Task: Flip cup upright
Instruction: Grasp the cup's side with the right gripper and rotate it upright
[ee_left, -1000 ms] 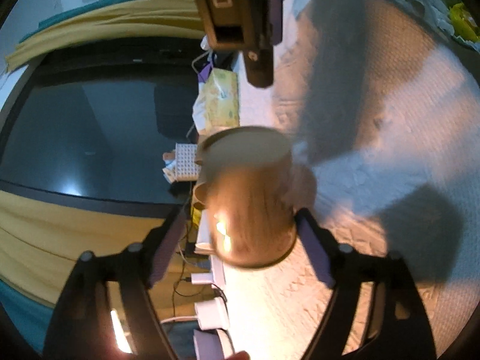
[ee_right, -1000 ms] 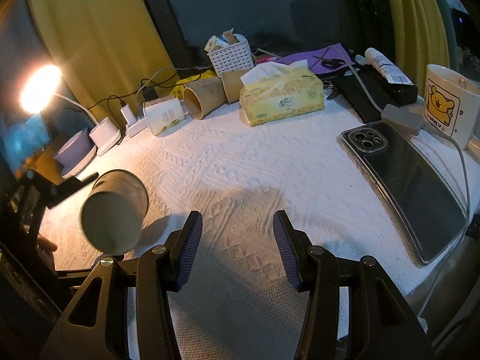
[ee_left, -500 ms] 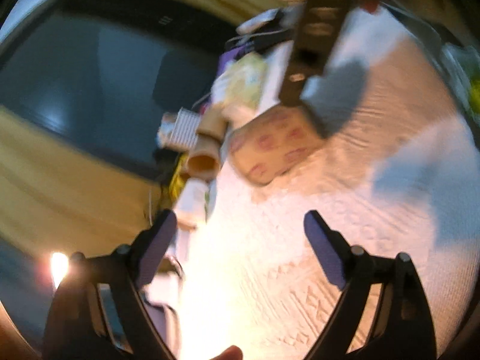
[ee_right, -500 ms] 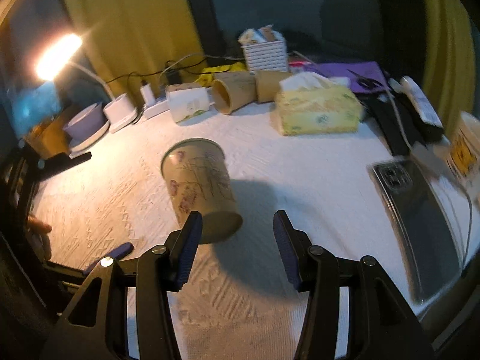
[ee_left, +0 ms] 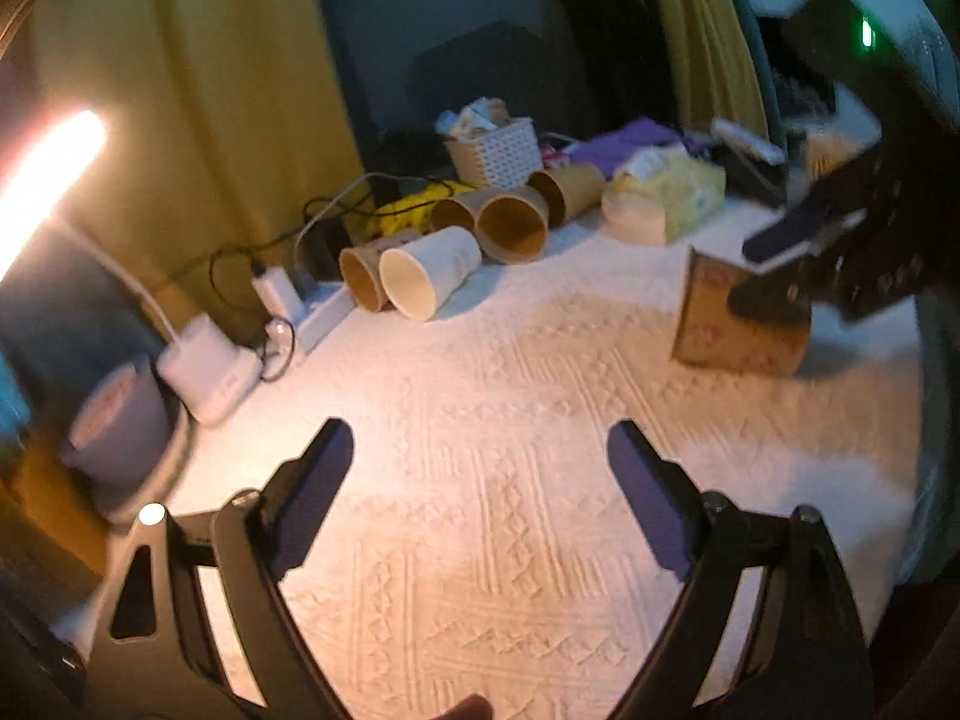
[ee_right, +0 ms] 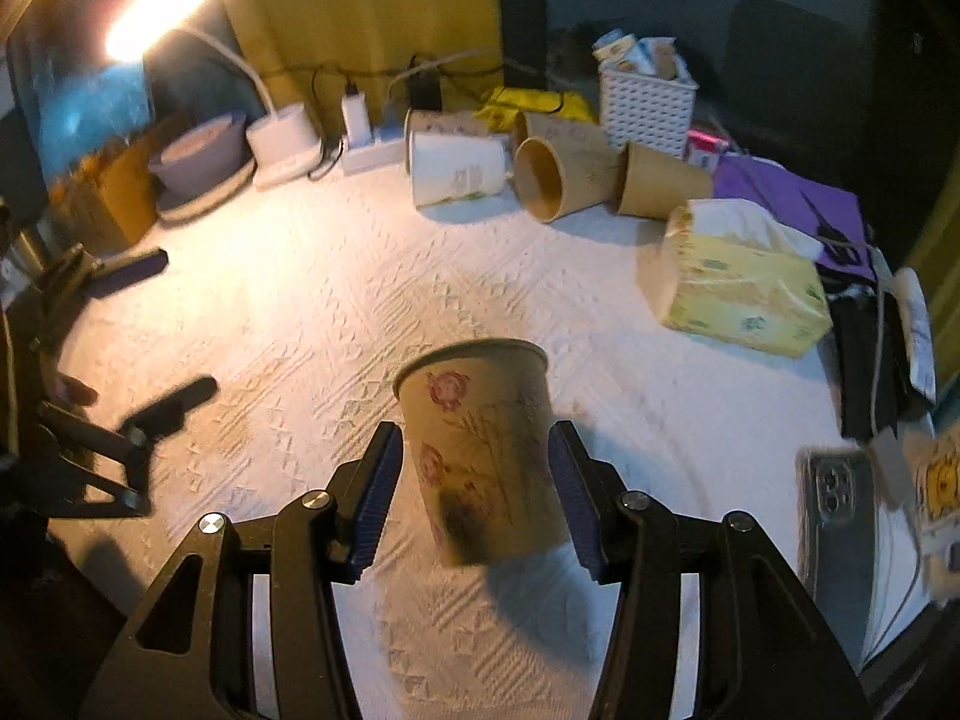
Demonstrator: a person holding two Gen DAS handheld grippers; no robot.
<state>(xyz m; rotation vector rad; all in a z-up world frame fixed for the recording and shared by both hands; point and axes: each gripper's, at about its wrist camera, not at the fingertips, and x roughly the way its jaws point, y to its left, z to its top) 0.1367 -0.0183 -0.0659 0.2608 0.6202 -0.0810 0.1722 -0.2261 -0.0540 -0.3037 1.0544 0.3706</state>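
1. Floral paper cup (ee_right: 480, 456): brown, printed with red flowers, rim uppermost, standing on the white textured cloth (ee_right: 336, 300). In the right wrist view it sits at 6 o'clock, between the right gripper's pads.
2. Right gripper (ee_right: 474, 498): fingers parted, one blue pad (ee_right: 375, 498) on each flank of the cup. Motion blur leaves it unclear whether the pads touch the wall; not visibly clamped.
3. Left gripper (ee_left: 480, 492): fingers spread wide, nothing between them, above bare cloth. In its view the cup (ee_left: 738, 324) lies at 2 o'clock, partly hidden by the other gripper.
4. Spare cups: one white cup (ee_right: 456, 171) and several brown cups (ee_right: 558, 180) lying on their sides at 12 o'clock in the right view.
5. Tissue pack (ee_right: 744, 294): yellow, at 2 o'clock.
6. White basket (ee_right: 645, 105): at 1 o'clock, behind the spare cups.
7. Phone (ee_right: 840, 516): at 4 o'clock, near the cloth edge.
8. Desk lamp (ee_right: 159, 6): lit, at 10 o'clock.
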